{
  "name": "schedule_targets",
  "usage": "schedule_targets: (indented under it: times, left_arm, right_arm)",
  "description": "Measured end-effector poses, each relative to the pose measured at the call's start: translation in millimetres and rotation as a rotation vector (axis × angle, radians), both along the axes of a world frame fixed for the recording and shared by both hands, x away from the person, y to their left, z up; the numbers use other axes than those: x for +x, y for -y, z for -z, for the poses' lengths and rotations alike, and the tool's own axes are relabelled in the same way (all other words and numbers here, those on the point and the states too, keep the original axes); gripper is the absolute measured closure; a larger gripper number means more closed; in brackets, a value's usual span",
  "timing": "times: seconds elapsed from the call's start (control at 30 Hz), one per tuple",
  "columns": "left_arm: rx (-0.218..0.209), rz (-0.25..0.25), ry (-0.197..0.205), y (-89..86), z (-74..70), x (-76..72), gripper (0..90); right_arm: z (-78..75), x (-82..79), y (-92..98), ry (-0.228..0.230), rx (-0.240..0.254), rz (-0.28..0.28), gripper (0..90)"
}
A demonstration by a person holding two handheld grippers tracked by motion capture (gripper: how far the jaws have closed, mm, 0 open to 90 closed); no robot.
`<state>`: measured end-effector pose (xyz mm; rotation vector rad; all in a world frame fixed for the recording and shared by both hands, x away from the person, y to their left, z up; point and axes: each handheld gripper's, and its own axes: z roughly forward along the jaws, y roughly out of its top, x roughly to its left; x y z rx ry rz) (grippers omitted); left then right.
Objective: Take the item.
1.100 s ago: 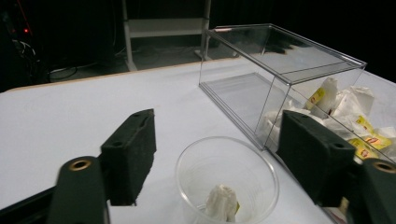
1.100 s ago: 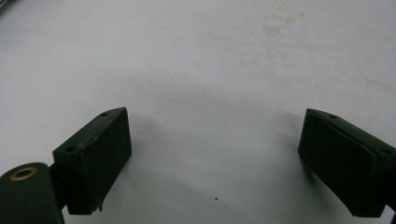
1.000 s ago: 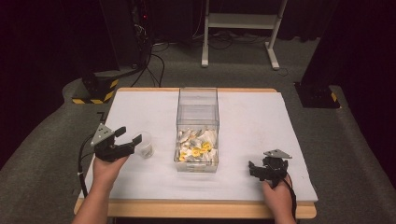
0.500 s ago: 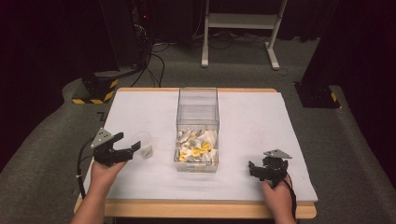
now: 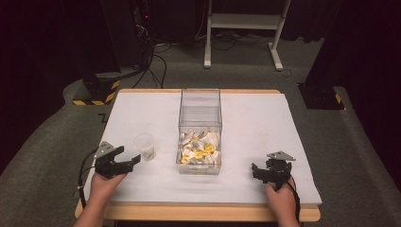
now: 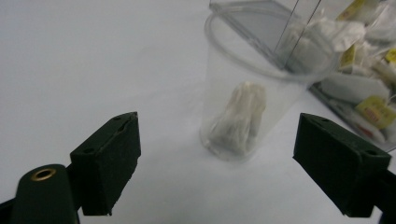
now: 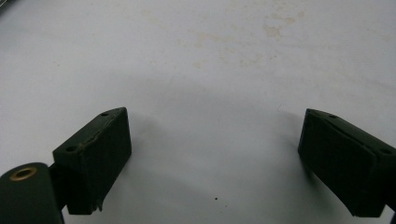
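Note:
A clear plastic cup (image 5: 144,145) (image 6: 254,100) stands upright on the white table, left of a clear box (image 5: 200,127). A pale wrapped packet (image 6: 239,116) lies inside the cup. My left gripper (image 5: 128,163) (image 6: 229,170) is open, just short of the cup, with the cup ahead between its jaws and untouched. The box (image 6: 299,32) holds several white and yellow packets (image 5: 198,149). My right gripper (image 5: 257,171) (image 7: 212,163) is open near the table's front right, with nothing but bare table between its jaws.
The white table top (image 5: 255,123) reaches to a wooden front edge (image 5: 198,213). Faint stains (image 7: 243,28) mark the surface ahead of the right gripper. Beyond the table are grey floor, cables and a white stand (image 5: 241,28).
My left gripper has drawn back toward the front edge and away from the cup, which stays standing. The right gripper has not moved.

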<state>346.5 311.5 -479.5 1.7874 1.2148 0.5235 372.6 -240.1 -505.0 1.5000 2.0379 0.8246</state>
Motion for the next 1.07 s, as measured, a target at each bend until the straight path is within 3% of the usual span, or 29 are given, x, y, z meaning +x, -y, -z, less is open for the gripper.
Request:
schedule_targets:
  times: [0.17,0.33,0.43,0.53,0.6,1.07]
  left_arm:
    - [0.047,-0.017,-0.067,-5.8,14.0,-0.7,15.1]
    - [0.128,-0.045,-0.136,-9.5,25.5,1.1,15.1]
    - [0.150,-0.047,-0.154,-6.3,27.4,1.9,14.5]
    - [0.219,-0.051,-0.137,0.4,28.5,0.8,12.9]
    - [0.203,-0.057,-0.134,-0.1,29.4,0.0,13.3]
    - [0.208,-0.053,-0.133,-0.5,29.2,-0.3,13.7]
  right_arm:
    - [0.0,0.0,0.0,0.000,0.000,0.000,9.4]
    - [0.0,-0.1,-0.1,0.001,-0.001,0.000,9.5]
    - [0.0,-0.1,-0.1,0.001,-0.001,0.000,9.5]
    - [0.1,-0.2,-0.1,0.002,-0.001,0.000,9.5]
    - [0.1,-0.2,-0.1,0.002,-0.001,0.000,9.6]
    - [0.0,-0.5,-0.4,0.005,-0.008,-0.002,9.7]
